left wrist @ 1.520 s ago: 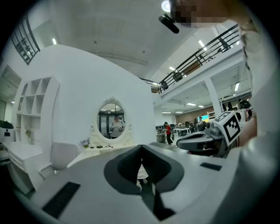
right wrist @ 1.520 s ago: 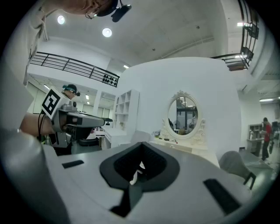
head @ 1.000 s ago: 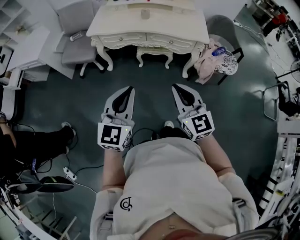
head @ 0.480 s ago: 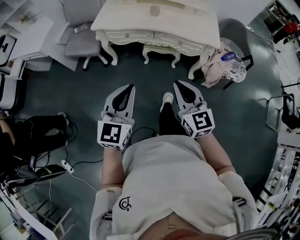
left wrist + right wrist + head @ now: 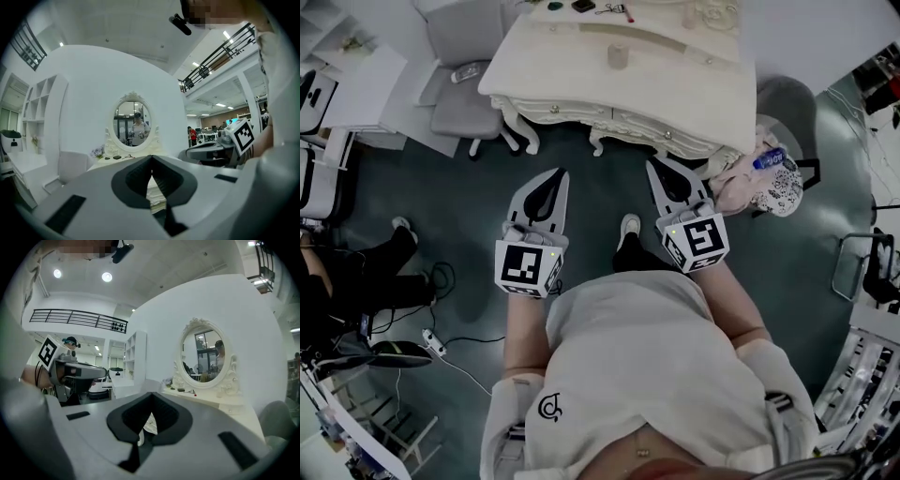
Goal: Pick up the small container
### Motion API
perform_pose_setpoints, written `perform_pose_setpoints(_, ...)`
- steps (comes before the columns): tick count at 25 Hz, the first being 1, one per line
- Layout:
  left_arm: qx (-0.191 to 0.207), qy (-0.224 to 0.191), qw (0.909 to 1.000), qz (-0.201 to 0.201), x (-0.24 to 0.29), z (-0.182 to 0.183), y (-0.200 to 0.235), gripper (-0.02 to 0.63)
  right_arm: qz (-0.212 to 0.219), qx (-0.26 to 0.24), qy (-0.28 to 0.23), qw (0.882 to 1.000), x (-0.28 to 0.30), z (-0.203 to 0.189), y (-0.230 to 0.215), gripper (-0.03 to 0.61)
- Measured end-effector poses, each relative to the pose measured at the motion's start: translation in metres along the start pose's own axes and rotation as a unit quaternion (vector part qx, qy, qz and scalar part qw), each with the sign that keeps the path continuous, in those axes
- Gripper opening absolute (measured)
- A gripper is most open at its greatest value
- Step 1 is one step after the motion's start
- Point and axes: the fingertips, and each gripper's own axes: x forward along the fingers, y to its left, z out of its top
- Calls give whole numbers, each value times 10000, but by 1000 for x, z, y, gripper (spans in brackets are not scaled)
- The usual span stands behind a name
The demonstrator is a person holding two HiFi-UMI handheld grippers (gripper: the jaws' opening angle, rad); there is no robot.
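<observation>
The small container (image 5: 619, 54), a beige cylinder, stands on the white dressing table (image 5: 581, 89) at the top of the head view. Both grippers hover above the floor, short of the table's front edge. My left gripper (image 5: 560, 175) is shut with nothing in it. My right gripper (image 5: 653, 167) is also shut and empty, its tip close to the table's front right leg. In the left gripper view the jaws (image 5: 151, 157) meet and point at the oval mirror (image 5: 133, 123). The right gripper view shows its jaws (image 5: 151, 393) closed too.
A grey chair (image 5: 459, 75) stands left of the table. On the right, a seat with clothes and a bottle (image 5: 769, 178) is close to my right gripper. Cables (image 5: 441, 347) and another person's legs (image 5: 366, 281) lie on the floor at left. Small items (image 5: 581, 6) sit at the table's back.
The person has stepped forward, so the dressing table has come nearer and more of its top shows. Both grippers stay shut and keep their places before the body.
</observation>
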Motion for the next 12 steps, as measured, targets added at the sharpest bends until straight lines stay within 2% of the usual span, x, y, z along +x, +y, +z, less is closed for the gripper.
perform_pose_setpoints(7, -28, -40, 10000, 19, 121, 14, 35, 12, -46, 34, 42, 10000, 73, 7, -99, 6)
perform_pose_setpoints(12, -122, 72, 9999, 8, 180, 12, 52, 12, -84, 128, 161, 9998, 108, 3, -145, 8)
